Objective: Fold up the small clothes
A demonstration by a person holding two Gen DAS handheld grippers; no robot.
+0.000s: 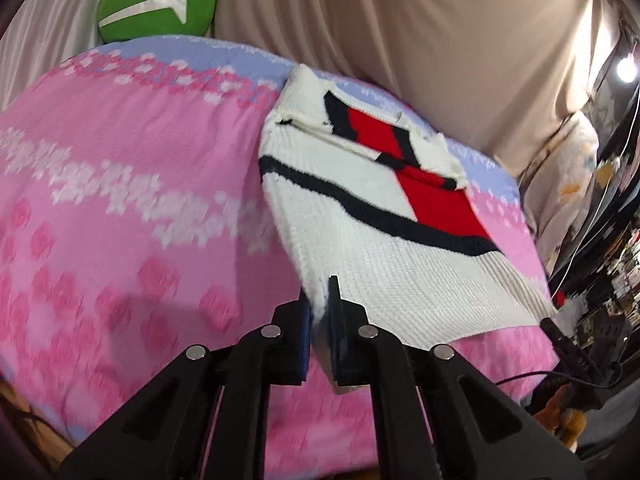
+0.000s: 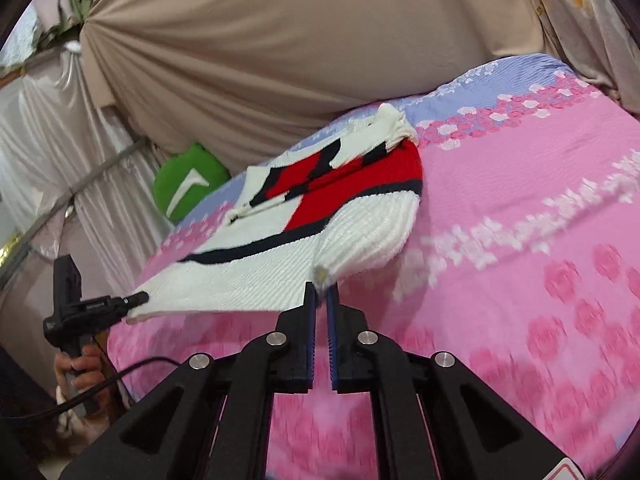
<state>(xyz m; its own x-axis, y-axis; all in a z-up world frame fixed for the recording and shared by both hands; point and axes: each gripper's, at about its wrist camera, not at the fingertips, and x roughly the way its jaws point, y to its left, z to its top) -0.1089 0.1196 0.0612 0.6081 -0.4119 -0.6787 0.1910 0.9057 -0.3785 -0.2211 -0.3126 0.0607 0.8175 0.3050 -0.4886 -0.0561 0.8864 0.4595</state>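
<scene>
Sweater: one small white knit sweater (image 1: 384,240) with a red block and dark stripes is lying across the middle of the left wrist view, its near hem edge being lifted off the pink floral bedspread (image 1: 120,200) while the collar end is resting toward the upper centre.

Left gripper: the left gripper (image 1: 319,304), at lower centre of its own view, is pinching one hem corner, the jaws narrowed onto the white fabric.

Right gripper: the right gripper (image 2: 321,300), at lower centre of its own view, is clamping the other hem corner with the jaws nearly closed on a small bunch of knit.

Handling: the sweater is probably light, soft and floppy; it is sagging between the two grips and bulging at the right side of the right wrist view. The thick ribbed knit should be giving good friction, so slipping looks unlikely, though it may be stretching if pulled hard.

Where to hold: the hem corners, as now, seem best for carrying the lower edge up toward the collar.

Count: one sweater, two grippers, one bedspread, one green cushion (image 1: 156,4) at upper left of the left wrist view.
</scene>
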